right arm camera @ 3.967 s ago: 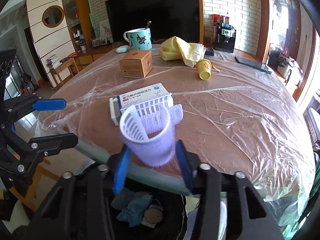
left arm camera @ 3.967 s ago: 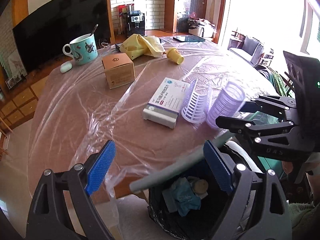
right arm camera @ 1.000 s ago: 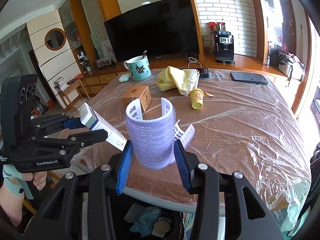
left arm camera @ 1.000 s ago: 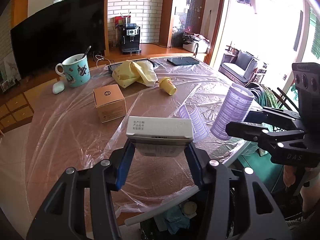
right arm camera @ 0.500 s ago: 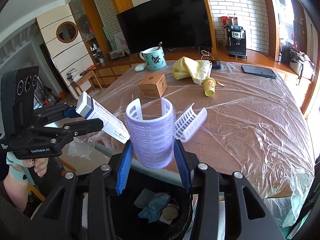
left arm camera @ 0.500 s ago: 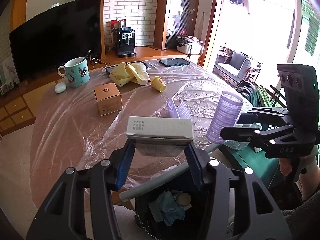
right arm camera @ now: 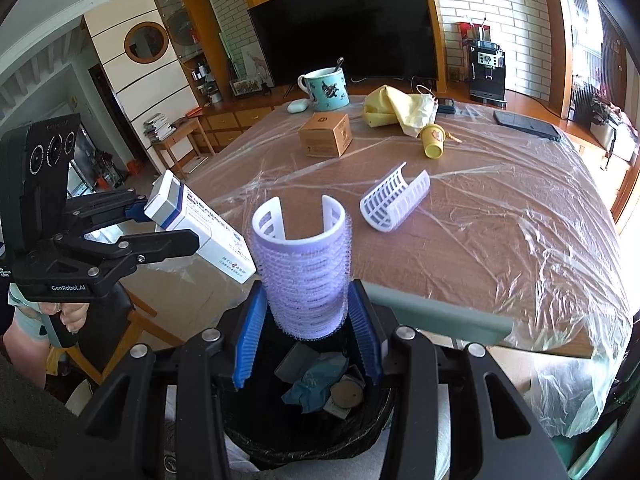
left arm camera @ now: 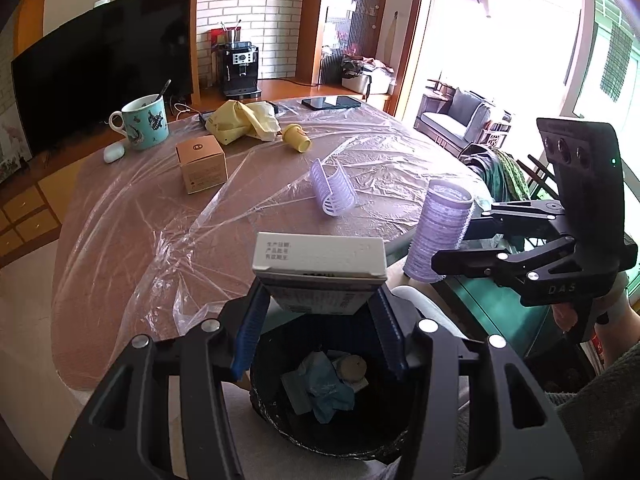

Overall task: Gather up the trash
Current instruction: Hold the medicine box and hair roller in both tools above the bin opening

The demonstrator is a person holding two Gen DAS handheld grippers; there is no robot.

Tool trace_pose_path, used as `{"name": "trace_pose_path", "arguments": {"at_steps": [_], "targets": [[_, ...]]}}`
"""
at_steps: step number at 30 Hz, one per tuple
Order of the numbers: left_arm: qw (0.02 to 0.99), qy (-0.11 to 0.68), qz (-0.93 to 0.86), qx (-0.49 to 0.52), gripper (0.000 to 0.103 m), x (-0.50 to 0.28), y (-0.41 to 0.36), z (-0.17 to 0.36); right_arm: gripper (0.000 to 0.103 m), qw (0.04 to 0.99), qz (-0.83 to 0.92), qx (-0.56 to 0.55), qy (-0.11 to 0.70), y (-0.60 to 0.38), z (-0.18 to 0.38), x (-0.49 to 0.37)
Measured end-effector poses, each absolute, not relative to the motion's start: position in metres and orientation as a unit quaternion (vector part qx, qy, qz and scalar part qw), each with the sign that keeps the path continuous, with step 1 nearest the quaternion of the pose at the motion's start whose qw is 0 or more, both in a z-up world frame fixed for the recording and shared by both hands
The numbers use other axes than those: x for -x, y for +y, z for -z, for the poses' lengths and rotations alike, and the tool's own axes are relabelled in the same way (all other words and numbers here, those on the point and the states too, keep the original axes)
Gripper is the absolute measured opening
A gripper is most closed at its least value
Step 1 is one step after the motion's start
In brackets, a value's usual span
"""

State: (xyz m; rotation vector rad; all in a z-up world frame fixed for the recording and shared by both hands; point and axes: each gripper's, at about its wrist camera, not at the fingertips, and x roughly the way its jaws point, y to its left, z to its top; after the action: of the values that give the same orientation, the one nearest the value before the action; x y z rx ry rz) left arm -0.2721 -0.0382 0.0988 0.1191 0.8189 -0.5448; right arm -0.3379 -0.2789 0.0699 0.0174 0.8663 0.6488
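Left hand-held gripper point(left arm camera: 318, 334): blue pads pinching a white carton point(left arm camera: 320, 270) by its long sides; the carton is a flat white box with a blue-grey band and small printed text on its end face, tilted, one end raised; it hangs directly above the bin point(left arm camera: 276, 416), clear of the desk point(left arm camera: 120, 216).

Right hand-held gripper point(right arm camera: 306, 338): pads clamped on a lilac roller point(right arm camera: 306, 268), held upright; the roller is a bristly lilac cylinder around a white slotted core, whose rim stands above the bristles with a gap at the top; it too sits over the bin, just off the desk edge.

Bin: black-lined, round, below the near desk edge; contents visible are crumpled blue-green material, a flat grey piece and a round tan disc.

Desk: brown top under wrinkled clear plastic film; a white slotted clip point(right arm camera: 394, 198) lies on its side near the front, apart from both grippers; farther back stand a brown box point(right arm camera: 325, 135) and a teal mug point(right arm camera: 324, 88) with a spoon; a yellow cloth point(right arm camera: 394, 110) lies beside a small yellow cup point(right arm camera: 433, 142) on its side; a small white case point(left arm camera: 113, 153) rests just beside the mug.
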Motion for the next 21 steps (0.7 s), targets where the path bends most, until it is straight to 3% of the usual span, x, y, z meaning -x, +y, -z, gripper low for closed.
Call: {"name": "trace_pose_path", "arguments": {"at_steps": [21], "targets": [[0.857, 0.434, 0.27, -0.067, 0.052, 0.288, -0.047, -0.065, 0.042, 0.838, -0.306, 0.0, 0.453, -0.272, -0.035, 0.353]]}}
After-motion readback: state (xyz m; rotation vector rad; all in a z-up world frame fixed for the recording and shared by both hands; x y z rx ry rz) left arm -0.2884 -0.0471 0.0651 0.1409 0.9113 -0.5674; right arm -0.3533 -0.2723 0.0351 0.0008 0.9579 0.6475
